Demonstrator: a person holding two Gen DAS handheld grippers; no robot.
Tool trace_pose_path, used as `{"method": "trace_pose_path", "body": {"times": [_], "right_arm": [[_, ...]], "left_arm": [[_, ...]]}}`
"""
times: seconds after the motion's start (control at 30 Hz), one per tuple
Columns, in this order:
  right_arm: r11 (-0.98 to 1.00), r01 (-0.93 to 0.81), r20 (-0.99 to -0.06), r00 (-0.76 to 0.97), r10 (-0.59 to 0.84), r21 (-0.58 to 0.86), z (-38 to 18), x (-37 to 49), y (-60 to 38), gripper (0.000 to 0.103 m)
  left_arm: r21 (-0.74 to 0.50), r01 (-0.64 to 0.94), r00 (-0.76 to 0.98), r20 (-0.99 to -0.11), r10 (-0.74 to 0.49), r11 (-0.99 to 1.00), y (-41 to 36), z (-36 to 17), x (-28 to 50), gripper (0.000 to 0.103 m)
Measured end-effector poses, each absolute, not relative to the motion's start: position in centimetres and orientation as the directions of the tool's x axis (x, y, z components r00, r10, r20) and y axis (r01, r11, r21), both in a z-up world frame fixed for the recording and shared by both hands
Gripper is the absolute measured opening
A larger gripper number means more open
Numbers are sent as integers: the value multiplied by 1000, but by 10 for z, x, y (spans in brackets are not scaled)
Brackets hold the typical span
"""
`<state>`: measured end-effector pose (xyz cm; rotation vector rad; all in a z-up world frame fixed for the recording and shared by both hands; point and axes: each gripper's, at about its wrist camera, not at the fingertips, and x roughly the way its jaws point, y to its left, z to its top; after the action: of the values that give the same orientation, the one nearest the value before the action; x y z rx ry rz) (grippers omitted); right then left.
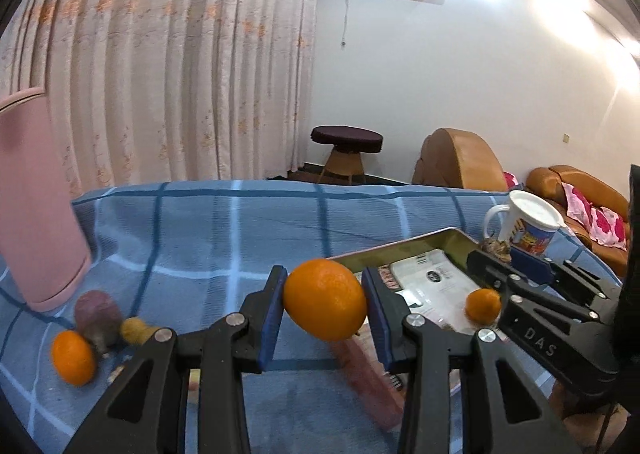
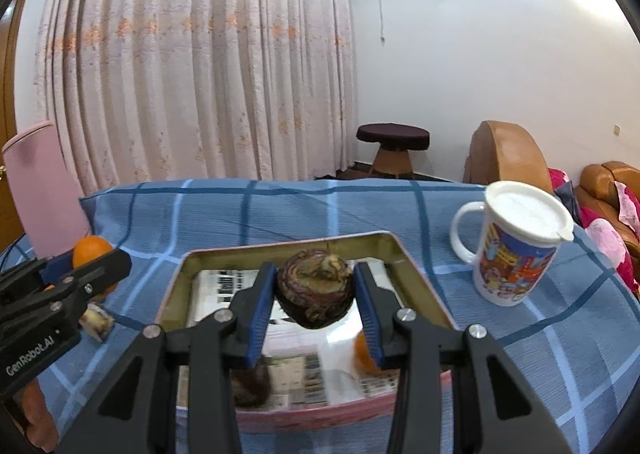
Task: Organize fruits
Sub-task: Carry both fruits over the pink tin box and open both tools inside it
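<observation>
Blue checked cloth [image 2: 280,210] covers the table, with pale curtains [image 2: 192,66] and a white wall behind.

Between its blue pads, the left gripper [image 1: 326,306] clamps one large orange [image 1: 326,300] above the cloth, just left of the tray's near corner. The right gripper [image 2: 316,294] clamps one dark, mottled purple fruit [image 2: 316,290] over the tray [image 2: 384,242], a shallow metal tin lined with printed paper.

Inside the tray lie two things: one small orange [image 1: 482,305] and one dark fruit [image 2: 250,382], blurred, near the front wall.

On the cloth to the left, in the left wrist view, sit three pieces close together: one orange [image 1: 73,358], one purplish fruit [image 1: 98,318] and one small yellowish piece [image 1: 134,330], too blurred to identify.

Oranges counted: three. One white lidded mug [image 2: 516,242] with a coloured print stands right of the tray. One pink cylinder [image 1: 36,198] stands at the table's left edge.
</observation>
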<state>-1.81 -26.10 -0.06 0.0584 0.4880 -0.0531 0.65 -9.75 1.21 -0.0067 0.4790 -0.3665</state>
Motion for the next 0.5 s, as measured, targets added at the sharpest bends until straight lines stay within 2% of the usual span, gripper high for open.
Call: {"method": "trace_pose_path", "body": {"times": [0.5], "right_arm": [[994,78,-549,835,-26,70,-15,3,-290,43]], "left_arm": [[-84,386,780,-502,-374,919,-155,4,27,41]]}}
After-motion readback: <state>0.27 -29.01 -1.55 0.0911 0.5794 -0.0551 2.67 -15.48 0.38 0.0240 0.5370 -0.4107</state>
